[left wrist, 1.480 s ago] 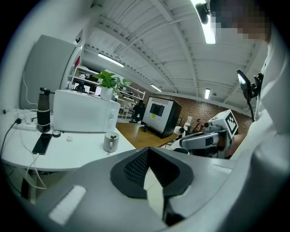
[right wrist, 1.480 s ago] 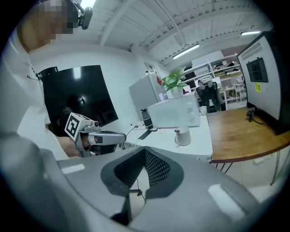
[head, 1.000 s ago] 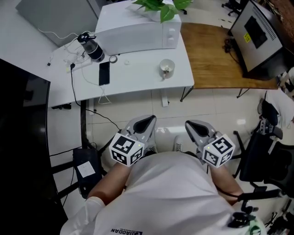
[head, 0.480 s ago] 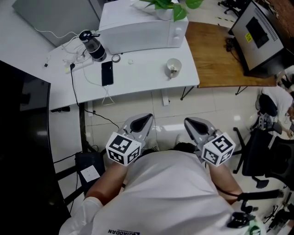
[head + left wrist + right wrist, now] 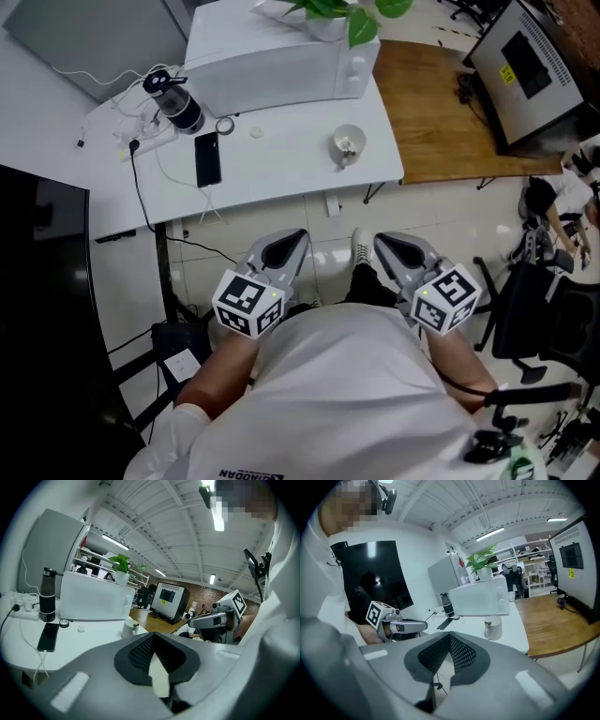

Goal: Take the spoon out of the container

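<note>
Tipping is the risk: with left tongs [image 5: 286,246] and right tongs [image 5: 394,248] both closed, empty and well apart from the small round white container [image 5: 348,141] near the white surface's [image 5: 281,164] front right corner, a hasty reach for its barely visible spoon [image 5: 346,148] could topple it.

microwave [image 5: 277,70] (plant [image 5: 347,14] on top), dark bottle [image 5: 173,101] and black phone [image 5: 207,158] on white table [image 5: 291,159]
</note>
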A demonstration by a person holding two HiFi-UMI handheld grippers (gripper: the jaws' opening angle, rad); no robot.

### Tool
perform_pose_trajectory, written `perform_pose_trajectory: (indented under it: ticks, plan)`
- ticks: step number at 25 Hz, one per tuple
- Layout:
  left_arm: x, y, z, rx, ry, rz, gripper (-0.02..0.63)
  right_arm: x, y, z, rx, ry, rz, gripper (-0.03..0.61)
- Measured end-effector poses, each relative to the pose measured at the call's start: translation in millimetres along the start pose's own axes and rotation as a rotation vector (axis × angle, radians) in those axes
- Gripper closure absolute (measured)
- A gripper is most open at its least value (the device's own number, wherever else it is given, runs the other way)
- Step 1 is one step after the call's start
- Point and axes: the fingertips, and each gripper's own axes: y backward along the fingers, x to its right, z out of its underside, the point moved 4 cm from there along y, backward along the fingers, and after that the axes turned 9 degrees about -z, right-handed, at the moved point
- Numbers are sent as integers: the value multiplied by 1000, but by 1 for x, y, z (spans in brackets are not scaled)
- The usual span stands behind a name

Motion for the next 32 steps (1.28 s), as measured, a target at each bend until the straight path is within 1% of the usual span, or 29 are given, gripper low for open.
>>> perform_pose_trajectory:
  ticks: [3,9,14,19,22,26,29,32]
  plan:
    - [-6,-22,-11,2,-1,-13,609,25,-6,-12,1,-1,-16,572]
    - [-9,-77,-47,27,-31,-44,609,90,-15,-47,-6,10,-71,572]
    - [-13,-125,-67,30,-79,-83,609,138,-20,-73,-25,24,-133,572]
    - [-18,-162,-78,11,-51,-139,609,182,-20,-93,-37,44,-188,572]
    - [-22,-175,-85,19,-40,-182,609,200,-20,-99,-54,62,-222,572]
    - [-30,-190,-89,17,-56,-240,609,220,-22,-101,-73,60,-251,572]
    - [-31,-193,-89,4,-74,-237,609,223,-22,-100,-79,51,-258,572]
    - [-36,-194,-87,-12,-97,-225,609,226,-25,-98,-83,37,-242,572]
